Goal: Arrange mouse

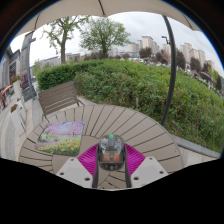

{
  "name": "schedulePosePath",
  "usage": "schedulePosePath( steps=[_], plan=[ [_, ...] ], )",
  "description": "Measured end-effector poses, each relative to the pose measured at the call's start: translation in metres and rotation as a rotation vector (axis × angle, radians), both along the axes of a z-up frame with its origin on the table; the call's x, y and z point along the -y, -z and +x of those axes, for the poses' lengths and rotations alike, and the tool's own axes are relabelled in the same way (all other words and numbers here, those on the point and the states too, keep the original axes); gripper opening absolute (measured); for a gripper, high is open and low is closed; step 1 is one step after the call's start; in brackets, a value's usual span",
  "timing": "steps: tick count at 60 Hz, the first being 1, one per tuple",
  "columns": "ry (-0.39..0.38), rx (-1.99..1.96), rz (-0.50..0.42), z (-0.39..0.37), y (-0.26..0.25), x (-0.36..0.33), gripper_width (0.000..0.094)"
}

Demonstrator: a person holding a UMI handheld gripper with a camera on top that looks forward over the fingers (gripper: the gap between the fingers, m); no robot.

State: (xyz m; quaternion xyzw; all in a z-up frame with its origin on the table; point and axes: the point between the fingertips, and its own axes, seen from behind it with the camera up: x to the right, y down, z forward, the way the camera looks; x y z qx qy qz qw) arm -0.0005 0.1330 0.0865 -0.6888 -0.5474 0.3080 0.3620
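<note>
Outdoors, setting: a paved terrace with a hedge (150,85) behind it, trees and tall buildings farther off, and a slatted wooden bench (58,98) to one side.

Table: a round slatted wooden table (150,128) fills the ground ahead of the fingers; its boards leave narrow gaps between them.

Mat: a rectangular mouse mat (62,136) with a pale, colourful print lies flat on the table, ahead of the fingers and off to their left side, well apart from them.

Gripper: the gripper (111,160) is narrowed around a small object, its magenta pads (90,158) showing at either side.

Mouse: the mouse (111,150), dark grey with what looks like a greenish wheel or light on top, sits between the pads and appears pinched by both; the contact itself is hard to make out.

Stage, as I judge it: the mouse is carried and not yet set on the mat.

Risks: the rounded shell could slide out of a shallow pinch if the hand tilts. Released short of the mat, it would land on the slats, rock over a gap, and end up crooked or off its place.
</note>
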Motion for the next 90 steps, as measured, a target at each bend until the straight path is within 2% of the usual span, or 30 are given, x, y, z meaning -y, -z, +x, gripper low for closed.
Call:
schedulePosePath(
  steps=[4,10,17,29,34,35,38,39,41,45,57,66,79,90],
  plan=[
    [-0.022,-0.036,-0.01,-0.039,-0.022,0.038,0.0371],
    [-0.054,-0.05,-0.029,-0.096,-0.024,0.107,0.0371],
    [-0.074,-0.007,-0.064,-0.148,0.011,0.18,0.0371],
    [-0.122,0.092,-0.008,-0.181,0.094,0.241,0.0406],
    [-0.125,0.107,-0.001,-0.18,0.105,0.244,0.0488],
    [-0.123,0.109,0.007,-0.179,0.104,0.243,0.0536],
    [-0.103,0.121,0.022,-0.17,0.095,0.239,0.0812],
    [-0.101,0.12,0.023,-0.168,0.091,0.239,0.0868],
    [-0.105,0.116,0.021,-0.166,0.081,0.237,0.0819],
    [-0.092,0.125,0.027,-0.143,0.054,0.232,0.0852],
    [-0.123,0.139,0.022,-0.035,-0.04,0.211,0.0849],
    [-0.121,0.146,0.042,0.058,-0.082,0.178,0.0857],
    [-0.182,0.17,0.033,0.159,-0.103,0.15,0.0853],
    [-0.23,0.153,0.048,0.196,-0.104,0.132,0.0854]
  ],
)
